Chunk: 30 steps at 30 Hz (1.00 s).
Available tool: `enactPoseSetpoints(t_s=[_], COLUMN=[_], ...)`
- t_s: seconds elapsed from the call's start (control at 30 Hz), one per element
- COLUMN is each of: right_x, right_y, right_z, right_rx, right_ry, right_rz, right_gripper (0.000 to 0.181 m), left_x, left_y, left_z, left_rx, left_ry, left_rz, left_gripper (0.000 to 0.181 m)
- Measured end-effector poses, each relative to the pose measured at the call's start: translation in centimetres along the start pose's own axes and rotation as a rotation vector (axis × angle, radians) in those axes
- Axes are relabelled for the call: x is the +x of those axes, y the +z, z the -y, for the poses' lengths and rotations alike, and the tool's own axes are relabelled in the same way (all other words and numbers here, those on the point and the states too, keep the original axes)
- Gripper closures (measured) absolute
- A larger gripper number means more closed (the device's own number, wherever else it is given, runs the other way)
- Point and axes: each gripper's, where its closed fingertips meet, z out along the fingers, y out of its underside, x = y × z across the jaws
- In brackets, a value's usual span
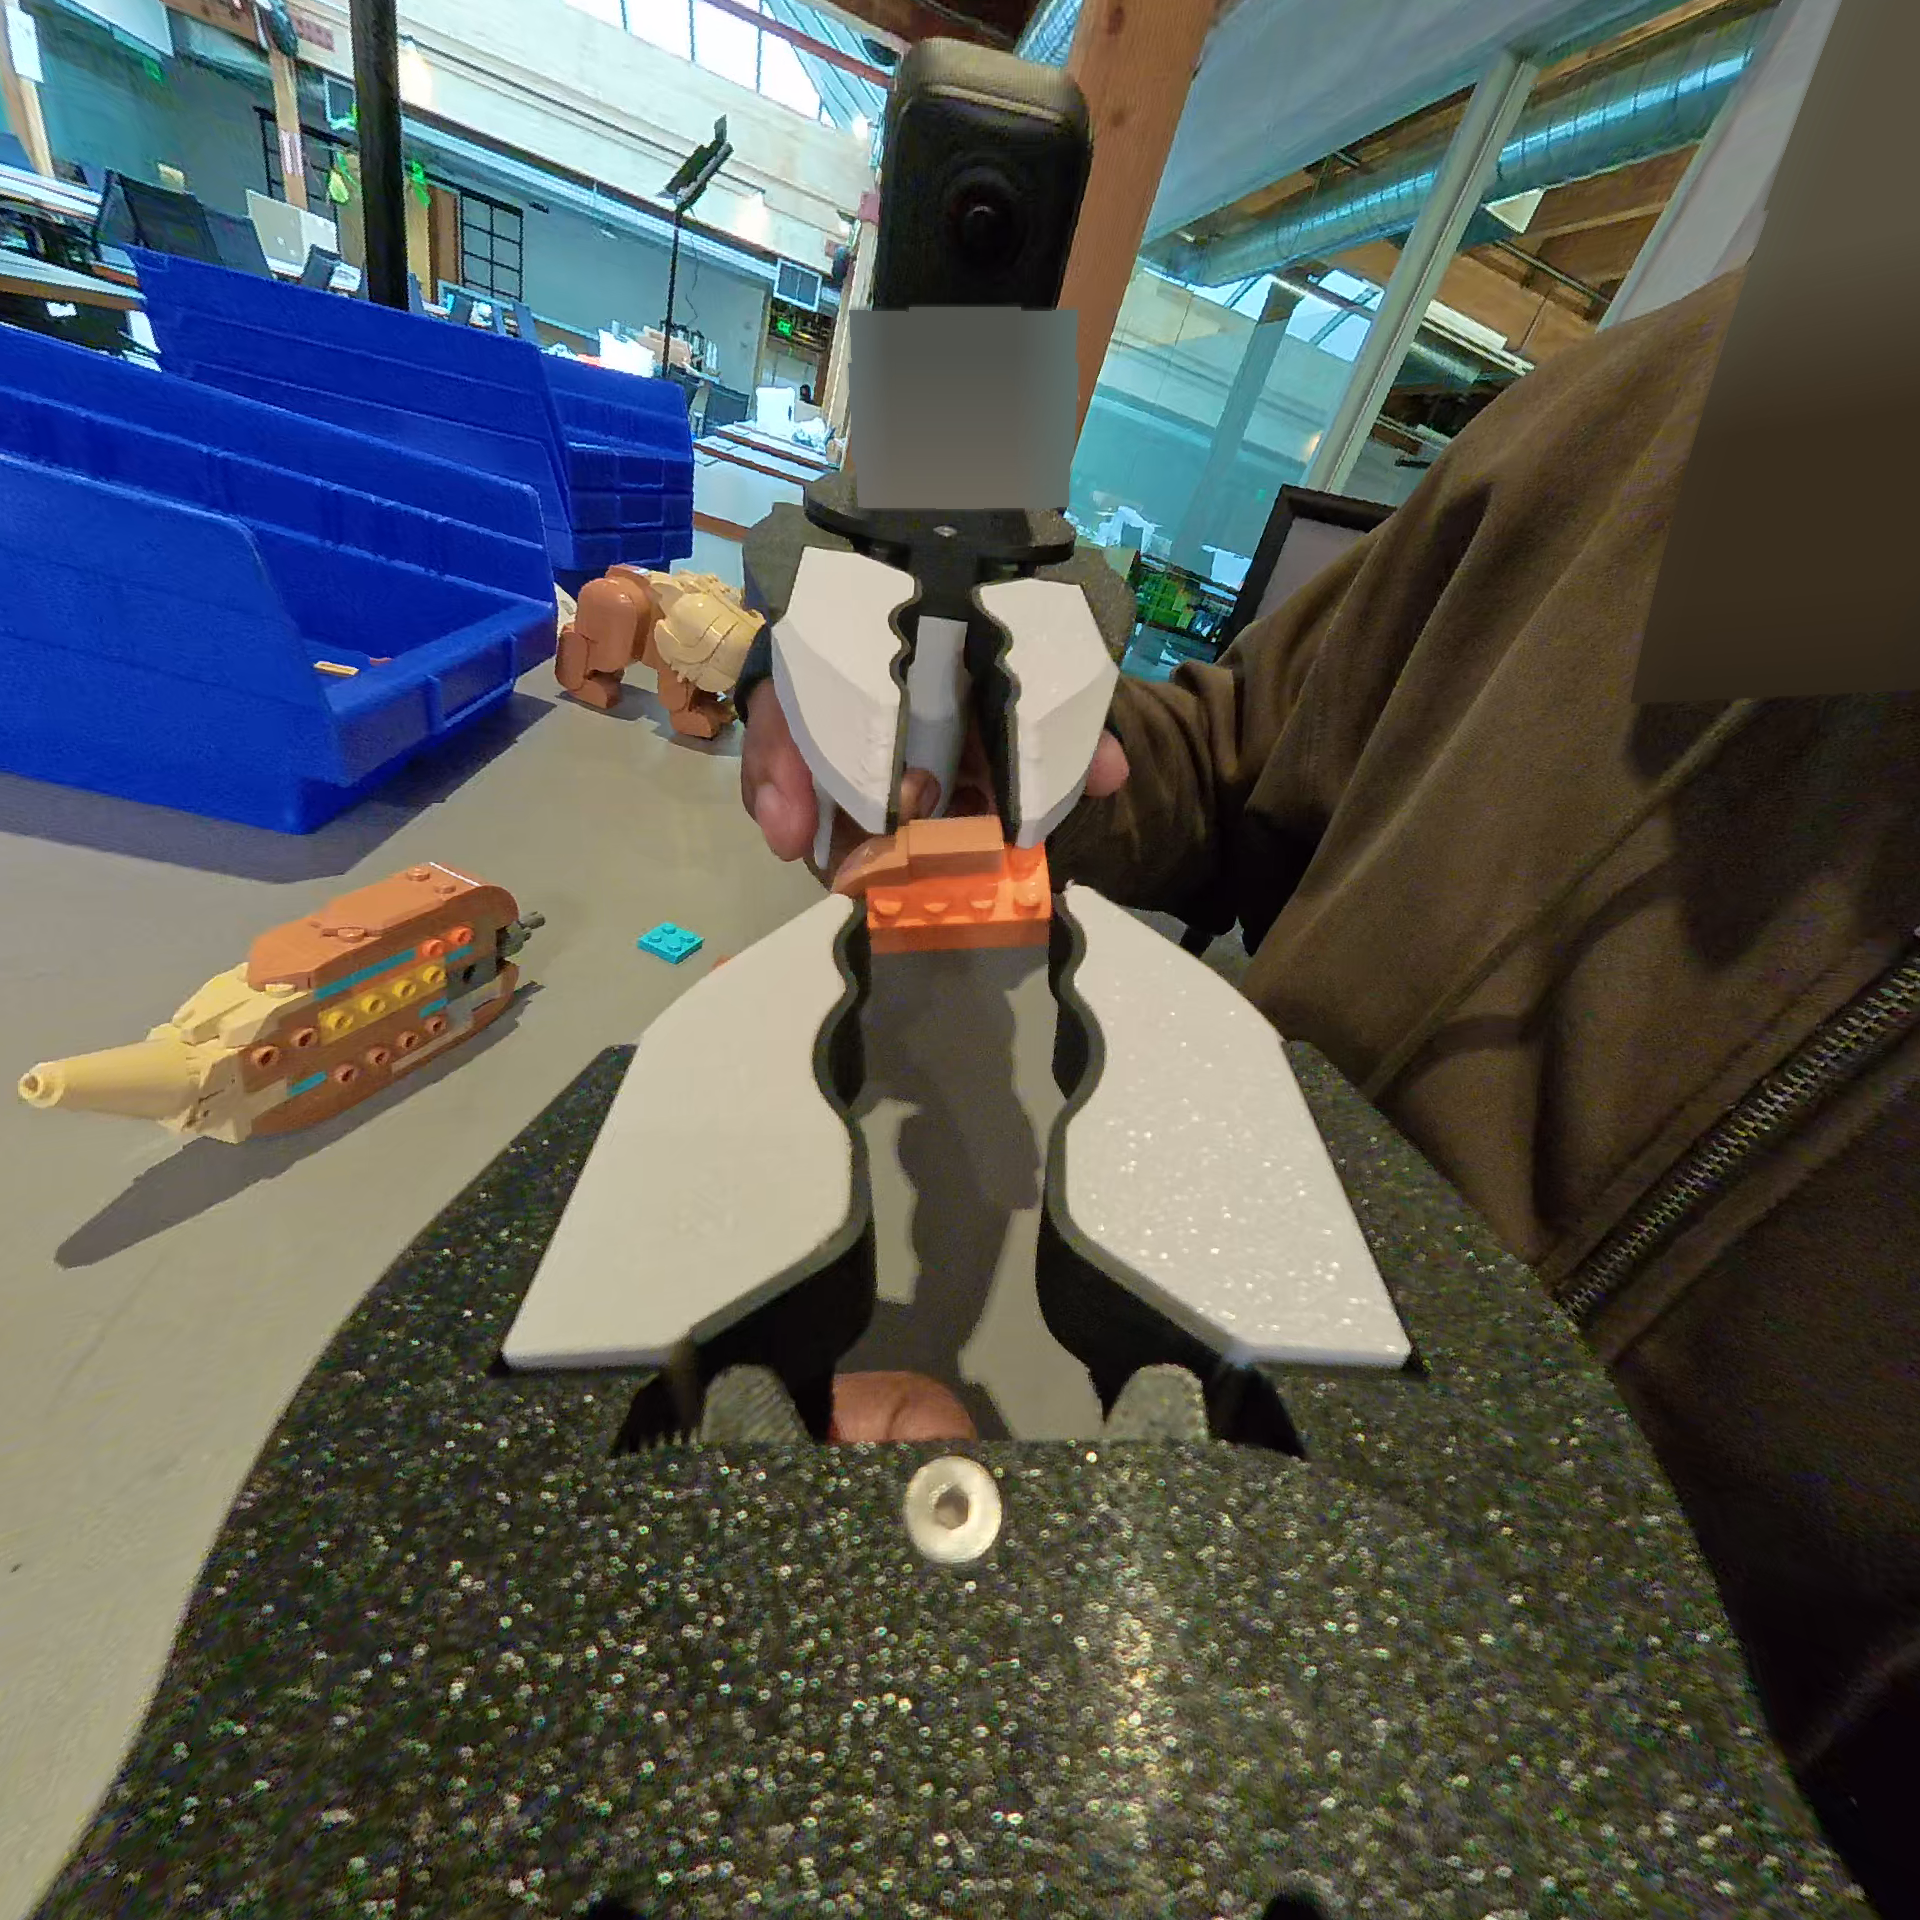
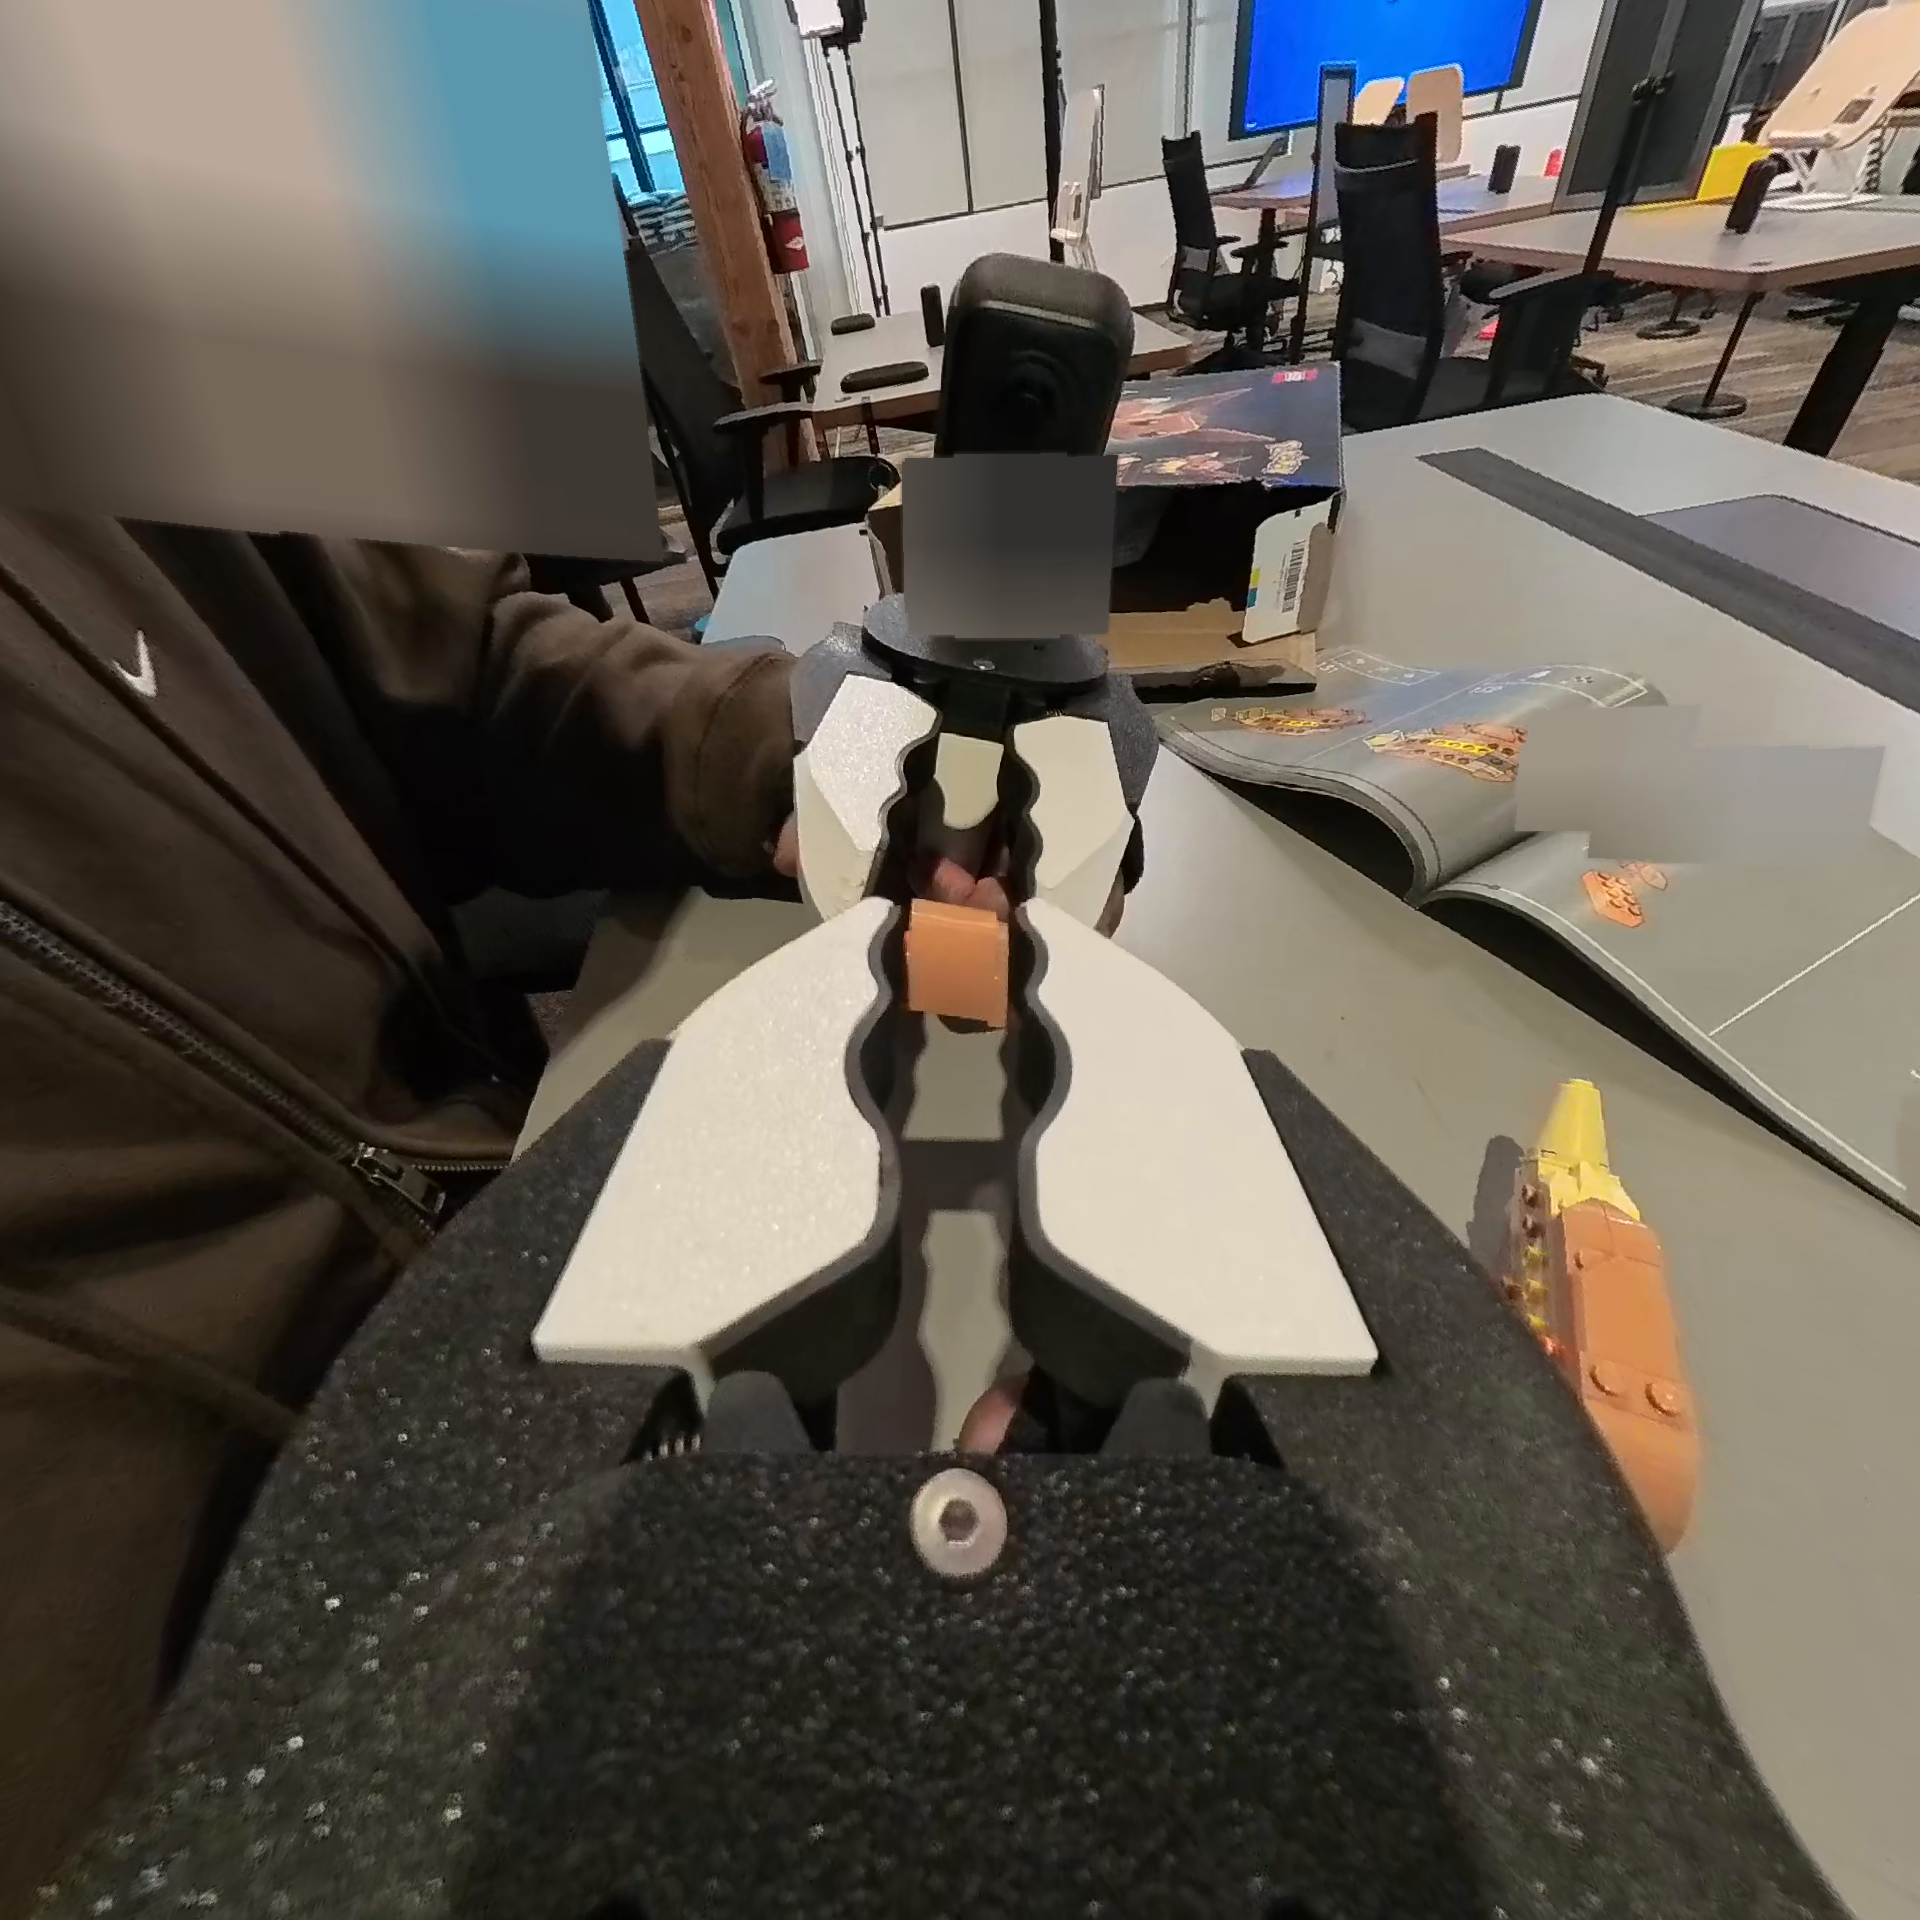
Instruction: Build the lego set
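Two claws meet nose to nose above the grey tabletop (image 1: pixel 156 1351), both pinching the same small lego subassembly. Left claw (image 1: pixel 958 920) is clamped on the orange studded brick (image 1: pixel 956 909); right claw (image 2: pixel 956 961) grips the smooth tan-brown sloped piece (image 2: pixel 956 971) sitting on top of it.

Handling, my read: rigid ABS, very light, glossy, so it may slip or twist under an off-centre pinch. Best hold is the flat side walls, as now, not the slope. Stud joints could pop if pried; press square.

Claw pads are white, faintly grainy, with wavy dark inner edges; bodies are speckled black.

Left and farther out in the left wrist view: a brown/tan hull-like build (image 1: pixel 312 997) with yellow and teal bricks, plus a loose teal plate (image 1: pixel 670 941). Beyond: a tan creature build (image 1: pixel 655 644) and blue plastic bins (image 1: pixel 260 582). Right wrist view shows an open instruction booklet (image 2: pixel 1558 831) and the set box (image 2: pixel 1226 468) far right.
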Motion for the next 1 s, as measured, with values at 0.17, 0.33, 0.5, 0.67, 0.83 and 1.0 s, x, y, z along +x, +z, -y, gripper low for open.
enactPoseSetpoints(t_s=[0.17, 0.33, 0.5, 0.67, 0.83, 1.0], right_x=[-0.3, -0.7, -1.0, 0.3, 0.2, 0.0], right_y=[0.0, -0.1, -0.7, -1.4, -1.3, -0.4], right_z=[0.2, 0.7, 0.7, -0.8, -0.4, -0.9], right_rx=[0.011, 0.04, 0.027, -0.067, -0.063, -0.136], right_ry=[-0.007, -0.025, -0.176, -0.471, -0.695, -0.877], right_rz=[0.012, 0.032, 0.013, -0.067, -0.083, -0.052], right_gripper=[0.159, 0.155, 0.151, 0.148, 0.146, 0.142], left_x=[0.1, 0.1, 0.1, -0.1, -0.3, -0.4], left_y=[0.0, -0.1, -0.2, -0.3, -0.2, -0.2], left_z=[0.1, 0.2, 0.4, 0.5, 0.3, 0.2], left_rx=[0.009, 0.018, 0.029, 0.035, 0.019, 0.014], left_ry=[-0.005, -0.009, -0.017, -0.046, -0.078, -0.099], left_rz=[-0.006, -0.01, -0.011, -0.01, -0.006, -0.006], left_gripper=[0.148, 0.148, 0.148, 0.148, 0.148, 0.148])
